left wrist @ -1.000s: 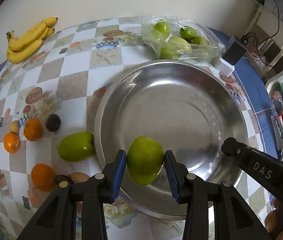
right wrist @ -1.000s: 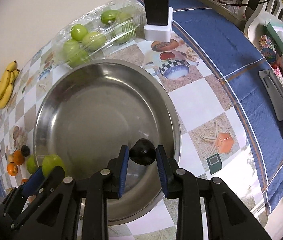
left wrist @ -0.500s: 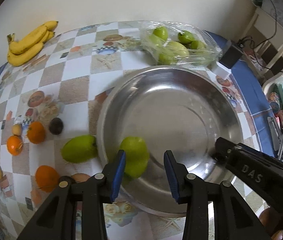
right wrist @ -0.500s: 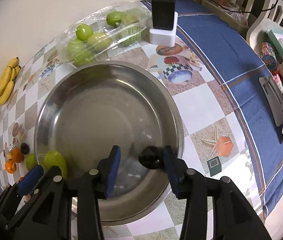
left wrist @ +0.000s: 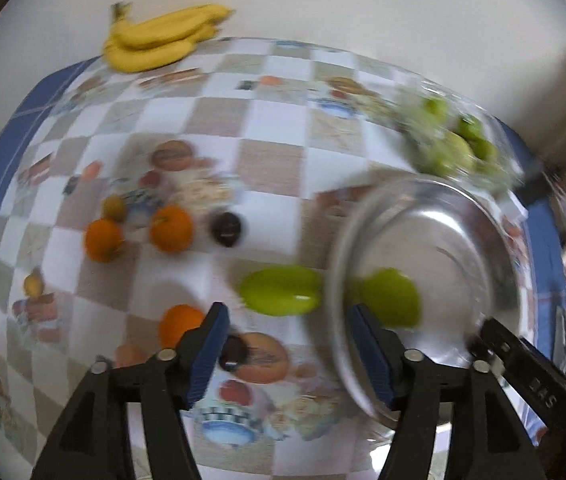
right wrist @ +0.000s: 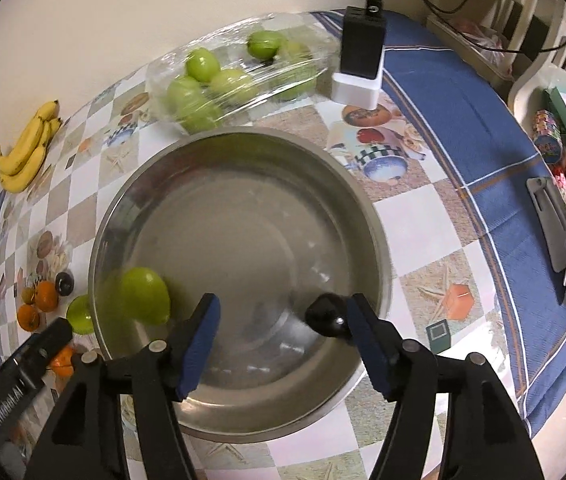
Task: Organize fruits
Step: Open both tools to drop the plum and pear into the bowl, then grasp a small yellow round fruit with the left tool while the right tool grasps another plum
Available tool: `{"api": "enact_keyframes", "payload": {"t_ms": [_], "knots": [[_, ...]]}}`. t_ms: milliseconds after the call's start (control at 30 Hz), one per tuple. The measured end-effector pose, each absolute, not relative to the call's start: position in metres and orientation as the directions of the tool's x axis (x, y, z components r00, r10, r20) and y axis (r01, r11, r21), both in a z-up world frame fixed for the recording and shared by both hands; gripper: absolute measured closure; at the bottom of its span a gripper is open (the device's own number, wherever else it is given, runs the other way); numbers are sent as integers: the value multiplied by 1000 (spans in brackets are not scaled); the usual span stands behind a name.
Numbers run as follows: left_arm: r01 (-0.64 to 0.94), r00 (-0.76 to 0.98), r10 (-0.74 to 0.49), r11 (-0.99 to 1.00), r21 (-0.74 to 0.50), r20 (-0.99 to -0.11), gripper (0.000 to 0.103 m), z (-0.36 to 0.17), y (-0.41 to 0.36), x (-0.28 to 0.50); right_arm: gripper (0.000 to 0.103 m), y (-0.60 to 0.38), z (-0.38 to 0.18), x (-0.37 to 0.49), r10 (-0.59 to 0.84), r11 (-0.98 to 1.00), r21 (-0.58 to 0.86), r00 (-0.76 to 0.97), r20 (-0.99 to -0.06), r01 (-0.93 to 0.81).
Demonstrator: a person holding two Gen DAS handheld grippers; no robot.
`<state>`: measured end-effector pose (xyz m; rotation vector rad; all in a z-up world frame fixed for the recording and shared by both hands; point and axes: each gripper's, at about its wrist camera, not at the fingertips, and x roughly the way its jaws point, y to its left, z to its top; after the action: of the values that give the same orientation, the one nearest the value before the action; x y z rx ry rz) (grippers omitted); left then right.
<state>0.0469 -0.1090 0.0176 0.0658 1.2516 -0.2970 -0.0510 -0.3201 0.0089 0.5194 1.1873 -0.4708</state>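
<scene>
A big steel bowl [right wrist: 243,200] holds a green mango-like fruit [right wrist: 143,294] at its left side and a dark round fruit [right wrist: 325,314] near the front. My right gripper [right wrist: 283,304] hangs over the bowl with its jaws opening. The dark fruit rests against the right finger and the left pad stands well off it. In the blurred left wrist view, my left gripper [left wrist: 287,316] is also opening, with nothing held. It hovers over the bowl's [left wrist: 435,240] left rim. The green fruit [left wrist: 391,296] lies inside the bowl and a second green fruit [left wrist: 279,290] lies outside it.
Oranges [left wrist: 171,228], a dark fruit [left wrist: 225,228] and small yellowish fruits lie left of the bowl. Bananas [left wrist: 159,40] lie at the far edge by the wall. A clear pack of green fruit [right wrist: 227,80] and a black charger [right wrist: 363,48] stand behind the bowl. Clutter lies at the right.
My left gripper let go of the green fruit inside the bowl, opened and swung left over the rim. My right gripper opened and released the dark fruit, which stays by its right finger.
</scene>
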Motion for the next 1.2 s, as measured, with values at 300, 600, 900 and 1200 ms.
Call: {"api": "enact_keyframes", "payload": {"t_ms": [300,600,900,1200], "knots": [[116,312,-120,989,-88,-942,3,13,-51,72,15,-302,6,-40,-54,827,136,318,-947,546],[56,340,-102,994,-89,-935,0,8,-8,91,0,-278,5,-26,-20,864,164,358,-933,477],[46,368,-115,993,-105,-923,0,7,25,108,0,-253,21,-10,15,880,224,445,-895,420],[13,390,-129,991,-134,-912,0,9,63,118,0,-205,34,18,68,920,253,513,-856,300]]}}
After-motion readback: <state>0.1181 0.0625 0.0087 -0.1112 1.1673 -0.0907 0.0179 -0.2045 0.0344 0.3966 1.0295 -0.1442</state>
